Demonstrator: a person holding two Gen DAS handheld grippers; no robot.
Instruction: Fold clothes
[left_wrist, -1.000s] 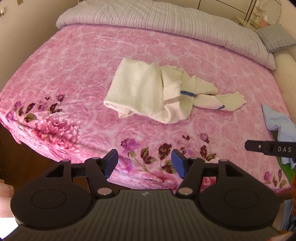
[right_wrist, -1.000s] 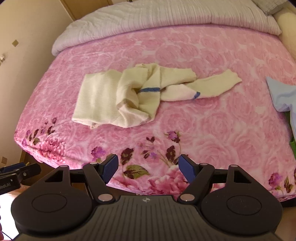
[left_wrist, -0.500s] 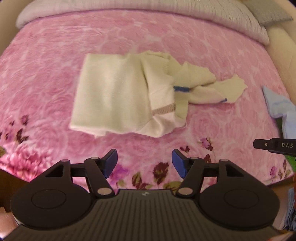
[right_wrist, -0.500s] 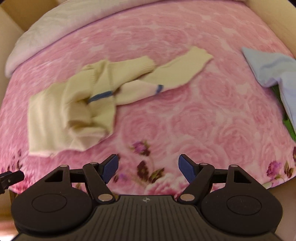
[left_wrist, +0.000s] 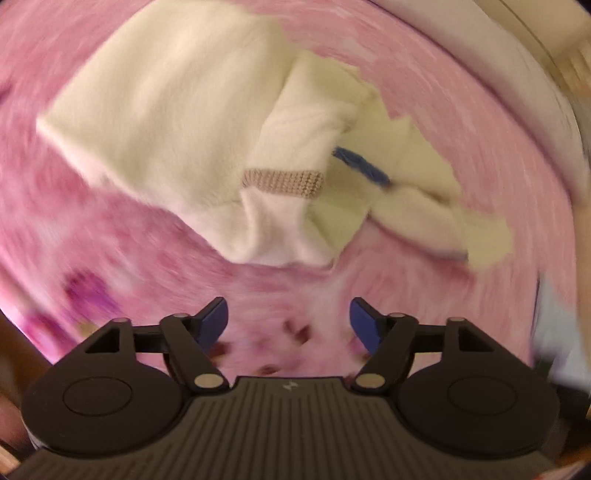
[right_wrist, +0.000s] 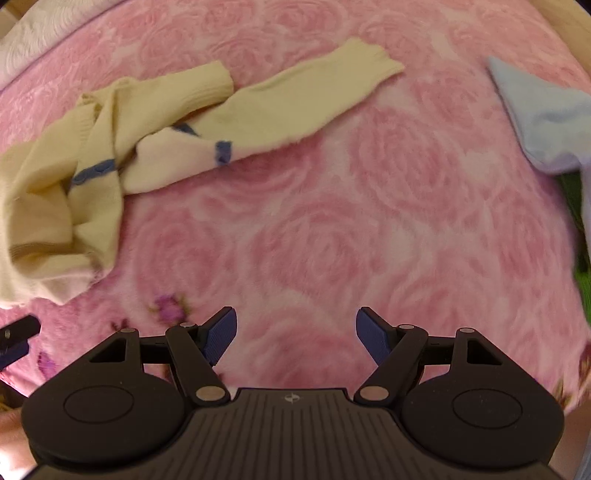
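Observation:
A cream knit sweater (left_wrist: 177, 110) with blue stripe marks and a tan band lies crumpled on the pink rose-pattern bedspread (left_wrist: 288, 291). In the right wrist view the sweater (right_wrist: 92, 147) lies at the left, with one sleeve (right_wrist: 314, 96) stretched out toward the upper right. My left gripper (left_wrist: 288, 321) is open and empty, just short of the sweater's near folded edge. My right gripper (right_wrist: 295, 328) is open and empty over bare bedspread (right_wrist: 332, 221), to the right of the sweater's body. The left wrist view is blurred by motion.
A light blue garment (right_wrist: 543, 122) lies at the bed's right side, with something green (right_wrist: 580, 236) beside it. A grey striped cover (right_wrist: 44, 33) lies at the head of the bed. The left gripper's tip (right_wrist: 14, 336) shows at the right view's left edge.
Both grippers have moved forward and down toward the bed; the sweater looks much larger in both views. The right gripper has shifted to the right, toward the sleeve. Both stay open.

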